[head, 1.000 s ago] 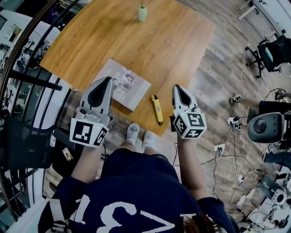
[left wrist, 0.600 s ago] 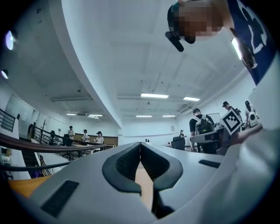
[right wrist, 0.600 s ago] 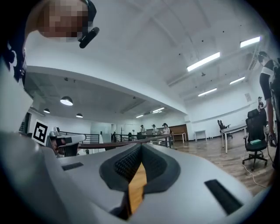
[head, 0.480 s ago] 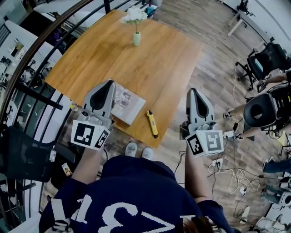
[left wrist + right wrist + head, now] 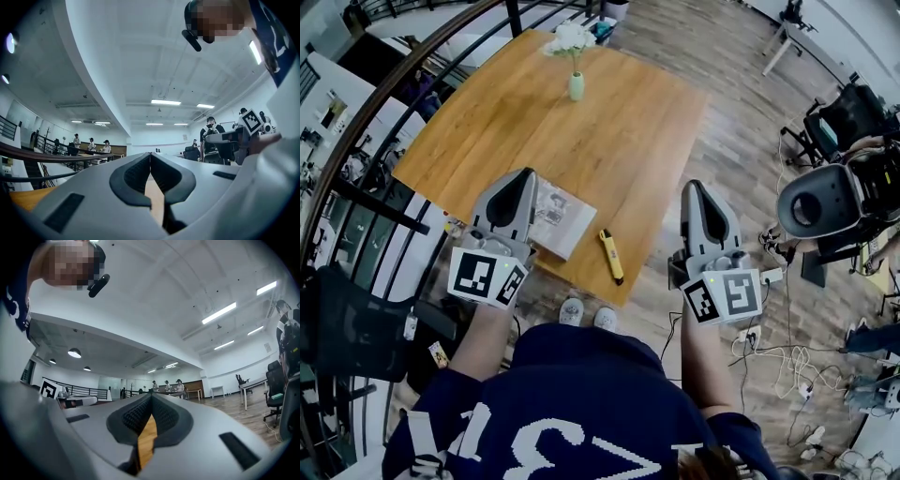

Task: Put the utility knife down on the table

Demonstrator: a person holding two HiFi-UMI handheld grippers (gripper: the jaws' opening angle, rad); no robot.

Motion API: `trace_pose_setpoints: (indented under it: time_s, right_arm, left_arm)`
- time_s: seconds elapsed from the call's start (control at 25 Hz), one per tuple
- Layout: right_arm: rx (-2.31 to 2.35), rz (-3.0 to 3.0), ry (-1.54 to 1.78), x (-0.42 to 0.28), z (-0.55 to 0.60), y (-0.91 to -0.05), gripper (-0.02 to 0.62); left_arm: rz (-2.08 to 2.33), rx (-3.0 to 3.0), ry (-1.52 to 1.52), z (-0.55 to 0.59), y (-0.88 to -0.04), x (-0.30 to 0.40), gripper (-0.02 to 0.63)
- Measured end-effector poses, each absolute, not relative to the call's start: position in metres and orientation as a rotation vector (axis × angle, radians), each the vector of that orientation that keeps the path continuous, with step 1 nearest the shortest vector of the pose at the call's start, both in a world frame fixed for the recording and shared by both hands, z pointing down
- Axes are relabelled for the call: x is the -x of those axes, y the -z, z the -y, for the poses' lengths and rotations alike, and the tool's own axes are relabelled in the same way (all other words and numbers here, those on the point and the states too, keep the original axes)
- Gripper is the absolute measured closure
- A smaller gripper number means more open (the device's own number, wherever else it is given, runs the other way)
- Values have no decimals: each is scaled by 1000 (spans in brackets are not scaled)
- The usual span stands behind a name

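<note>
Wood-grain table (image 5: 619,122), slim yellow utility knife (image 5: 611,256) flat, left gripper (image 5: 525,174), right gripper (image 5: 694,186) clenched empty

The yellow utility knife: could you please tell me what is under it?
The utility knife lies flat on the bare wooden table, near the person's edge, beside the booklet. Its underside is hidden.

Navy shirt (image 5: 581,412), white numerals; grey left claw (image 5: 525,174) and right claw (image 5: 694,186); black-and-white marker cubes (image 5: 485,277).
</note>
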State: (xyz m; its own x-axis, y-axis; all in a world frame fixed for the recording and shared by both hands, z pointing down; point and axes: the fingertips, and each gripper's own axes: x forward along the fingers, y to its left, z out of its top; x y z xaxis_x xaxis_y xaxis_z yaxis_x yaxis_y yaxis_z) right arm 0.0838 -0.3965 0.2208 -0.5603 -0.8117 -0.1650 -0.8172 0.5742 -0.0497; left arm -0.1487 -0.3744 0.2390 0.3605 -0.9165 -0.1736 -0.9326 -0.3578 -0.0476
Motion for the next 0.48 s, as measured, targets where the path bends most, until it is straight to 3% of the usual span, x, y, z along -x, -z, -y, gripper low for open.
trace_pose_setpoints:
  time_s: [0.48]
  right_arm:
    - [1363,-2639,-51,-87,391,-222,572]
  left_arm:
    - [-1696,2479,-174,373,-247,142,591]
